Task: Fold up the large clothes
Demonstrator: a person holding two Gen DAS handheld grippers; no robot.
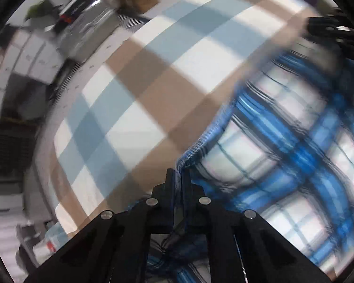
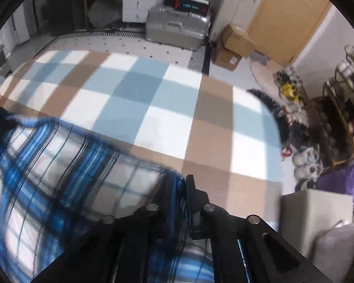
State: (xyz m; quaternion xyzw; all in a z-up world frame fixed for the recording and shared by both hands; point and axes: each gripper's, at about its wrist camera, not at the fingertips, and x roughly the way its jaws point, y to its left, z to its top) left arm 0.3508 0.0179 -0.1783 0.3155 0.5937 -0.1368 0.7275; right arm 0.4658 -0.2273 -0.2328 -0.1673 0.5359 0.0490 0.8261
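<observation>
The blue-and-white plaid fabric garment (image 1: 283, 141) lies on my checked blue, tan and white table cover (image 1: 134, 99). My left gripper (image 1: 178, 176) and right gripper (image 2: 180, 184) each pinch its edge. Only the right view shows the silver suitcase (image 2: 177, 29) beyond.

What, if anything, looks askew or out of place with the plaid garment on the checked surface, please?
Nothing stands out. The blue plaid garment lies on the checked cloth, its edge pinched in the left claw and the right claw. Both views are motion-blurred, so small wrinkles can't be judged.
</observation>
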